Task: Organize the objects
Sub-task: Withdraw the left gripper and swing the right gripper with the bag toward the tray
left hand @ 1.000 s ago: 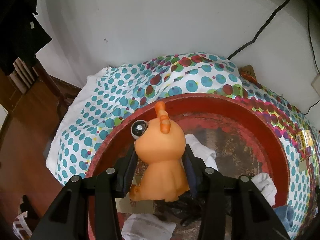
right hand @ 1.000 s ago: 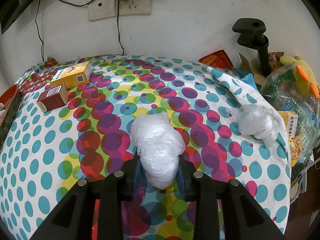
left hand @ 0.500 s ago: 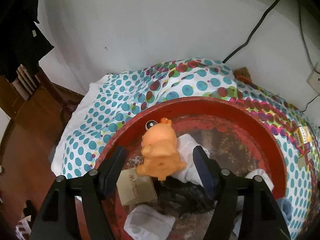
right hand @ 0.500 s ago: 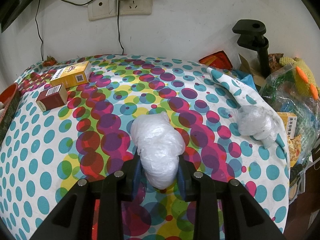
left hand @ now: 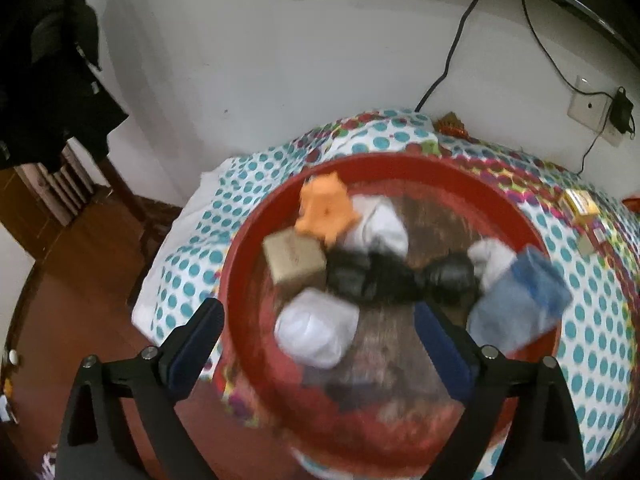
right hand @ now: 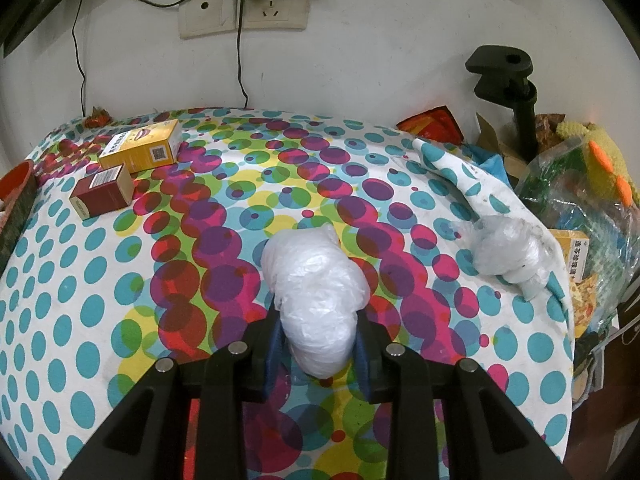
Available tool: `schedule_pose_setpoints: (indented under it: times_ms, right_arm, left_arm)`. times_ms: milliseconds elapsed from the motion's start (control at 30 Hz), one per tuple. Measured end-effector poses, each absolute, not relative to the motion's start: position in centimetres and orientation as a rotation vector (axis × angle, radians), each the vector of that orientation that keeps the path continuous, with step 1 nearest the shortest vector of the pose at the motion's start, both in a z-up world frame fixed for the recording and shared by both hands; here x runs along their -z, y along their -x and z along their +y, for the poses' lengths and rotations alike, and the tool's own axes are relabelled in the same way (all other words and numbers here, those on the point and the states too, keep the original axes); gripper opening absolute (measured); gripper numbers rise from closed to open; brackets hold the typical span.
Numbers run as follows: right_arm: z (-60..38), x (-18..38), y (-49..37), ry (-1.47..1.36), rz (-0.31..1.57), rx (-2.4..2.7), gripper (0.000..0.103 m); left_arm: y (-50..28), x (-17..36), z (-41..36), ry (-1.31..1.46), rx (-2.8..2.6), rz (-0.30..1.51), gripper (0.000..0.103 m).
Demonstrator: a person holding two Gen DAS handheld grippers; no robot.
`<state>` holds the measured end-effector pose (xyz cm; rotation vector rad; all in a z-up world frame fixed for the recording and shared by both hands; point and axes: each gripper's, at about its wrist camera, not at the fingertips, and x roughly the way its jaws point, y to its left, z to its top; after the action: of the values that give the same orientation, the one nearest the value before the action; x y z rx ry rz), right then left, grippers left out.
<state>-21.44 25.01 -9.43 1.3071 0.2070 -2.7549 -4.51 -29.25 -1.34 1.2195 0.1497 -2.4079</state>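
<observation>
Polka-dot cloth (right hand: 100, 312) covers the table below a white wall with sockets; left gripper (left hand: 316, 336) stands with fingers spread wide and empty above the red basin (left hand: 460, 176); orange toy (left hand: 326, 210) lies inside the basin at its far side, touching a tan box (left hand: 294, 258) and white cloth bundles; right gripper (right hand: 316, 340) is clamped on a white plastic bag bundle (right hand: 314, 292); a second bundle (right hand: 508, 254) lies well apart.

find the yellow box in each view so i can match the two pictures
Left wrist: the yellow box lies small at the right edge on the dotted cloth, beyond the red basin.
Right wrist: the same box lies upper left, behind a dark red box.
Shared landmark: the wall socket.
</observation>
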Motion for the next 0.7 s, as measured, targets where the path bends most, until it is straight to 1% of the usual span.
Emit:
schedule_pose_setpoints:
  times_ms: [233,367,400,433,600,700]
  right_arm:
    - [25.0,9.5,21.4,-1.306,0.223,2.76,0.03]
    - [25.0,9.5,21.4,-1.305,0.262,2.772,0.03]
    - [25.1,9.5,21.4,-1.308,0.269,2.779,0.03]
    - [25.1,9.6,21.5,-1.314,0.265,2.782,0.03]
    - [24.8,9.2,21.3,-1.334,0.241,2.792,0.03]
    - [24.2,8.5,20.7,-1.318,0.224,2.796,0.029]
  left_arm:
    - [0.3,2.0,-28.8,-1.183,2.35,0.202,0.097]
    - [-1.4,2.0,-28.5,-1.14,2.321,0.164,0.099]
    - [-1.8,1.9,-28.4,-1.125,2.314,0.15,0.101]
    - [-2.1,2.0,-28.3,-1.117,2.312,0.144,0.103]
    - [-2.7,3.0,-28.4,-1.129,2.319,0.189,0.103]
    - [-3.1,3.2,-28.2,-1.108,2.322,0.18,0.103]
